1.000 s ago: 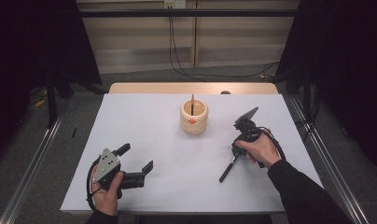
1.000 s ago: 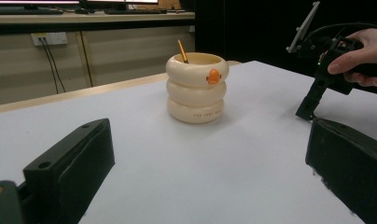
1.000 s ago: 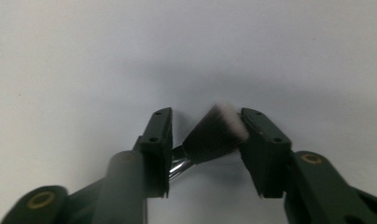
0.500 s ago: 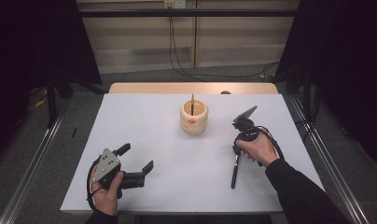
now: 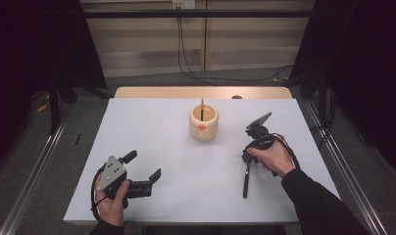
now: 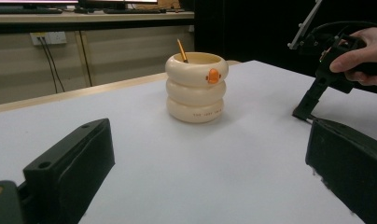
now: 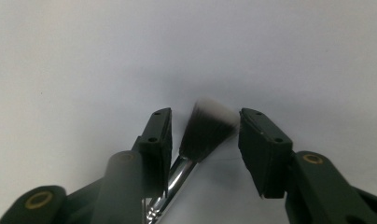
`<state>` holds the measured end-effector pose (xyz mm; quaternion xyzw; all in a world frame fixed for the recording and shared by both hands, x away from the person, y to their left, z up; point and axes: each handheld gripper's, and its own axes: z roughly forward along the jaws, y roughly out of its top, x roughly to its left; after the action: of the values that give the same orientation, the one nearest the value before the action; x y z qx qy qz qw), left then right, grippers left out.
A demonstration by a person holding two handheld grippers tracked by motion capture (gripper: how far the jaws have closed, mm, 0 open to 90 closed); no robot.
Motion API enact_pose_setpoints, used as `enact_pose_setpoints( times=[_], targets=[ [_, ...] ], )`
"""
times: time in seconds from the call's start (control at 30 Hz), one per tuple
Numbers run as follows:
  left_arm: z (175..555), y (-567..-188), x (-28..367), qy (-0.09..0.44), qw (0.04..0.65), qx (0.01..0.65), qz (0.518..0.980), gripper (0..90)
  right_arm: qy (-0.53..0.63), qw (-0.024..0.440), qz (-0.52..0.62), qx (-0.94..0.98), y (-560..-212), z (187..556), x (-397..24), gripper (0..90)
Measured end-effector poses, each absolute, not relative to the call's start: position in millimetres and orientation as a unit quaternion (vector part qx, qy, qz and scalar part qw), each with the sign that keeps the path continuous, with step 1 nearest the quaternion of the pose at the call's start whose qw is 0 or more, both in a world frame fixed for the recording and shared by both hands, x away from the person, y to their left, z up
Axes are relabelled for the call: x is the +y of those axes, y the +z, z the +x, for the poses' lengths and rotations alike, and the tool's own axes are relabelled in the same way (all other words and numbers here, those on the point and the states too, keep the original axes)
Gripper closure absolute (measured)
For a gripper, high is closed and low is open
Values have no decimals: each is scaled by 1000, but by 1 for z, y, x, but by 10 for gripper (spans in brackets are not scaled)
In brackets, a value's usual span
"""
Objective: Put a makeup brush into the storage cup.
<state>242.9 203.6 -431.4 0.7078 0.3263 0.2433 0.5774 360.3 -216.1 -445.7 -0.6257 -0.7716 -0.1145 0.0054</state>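
In the high view, the right gripper [image 5: 248,157] points down at the white table sheet [image 5: 152,122], right of centre, over a black-handled makeup brush [image 5: 245,182] lying with its handle toward the near edge. The cream, ring-stacked ceramic holder [image 5: 204,122] stands at the far middle with a thin orange-tipped stick [image 5: 202,108] inside. The left gripper [image 5: 142,170] rests near the near-left corner.

The left gripper view shows its jaws spread wide with nothing between, facing the holder [image 6: 196,87]; small lettering on the lowest ring is too faint to read, and an orange knob sits on the top ring.

In the right gripper view, the jaws have just been opening; the brush's dark, white-tipped bristles [image 7: 209,125] sit between the pads [image 7: 261,144], which stand apart from them.

Risk: closing here would likely pinch soft bristles rather than the chrome ferrule [image 7: 172,179], so the brush could slip or splay.
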Motion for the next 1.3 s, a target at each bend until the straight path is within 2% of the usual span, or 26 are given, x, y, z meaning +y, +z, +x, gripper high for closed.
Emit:
enact_pose_setpoints(
  times=[0.1, 0.3, 0.37, 0.5, 0.7, 1.3],
  targets=[
    [243, -432, 204, 243, 577, 327, 708, 10, -106, 11, -630, -769, -446, 356, -214, 503],
    [243, -432, 203, 243, 577, 329, 707, 10, -96, 18, -632, -768, -445, 350, -211, 525],
    [243, -432, 203, 243, 576, 328, 708, 10, -91, 21, -629, -772, -447, 348, -207, 583],
    [243, -432, 203, 241, 578, 326, 708, 10, -79, -3, -616, -784, -448, 348, -205, 771],
    [243, -432, 203, 240, 578, 325, 709, 10, -86, 11, -603, -793, -448, 349, -209, 775],
    [243, -432, 203, 240, 576, 327, 709, 10, -88, -7, -557, -826, -449, 346, -206, 778]
  ],
)
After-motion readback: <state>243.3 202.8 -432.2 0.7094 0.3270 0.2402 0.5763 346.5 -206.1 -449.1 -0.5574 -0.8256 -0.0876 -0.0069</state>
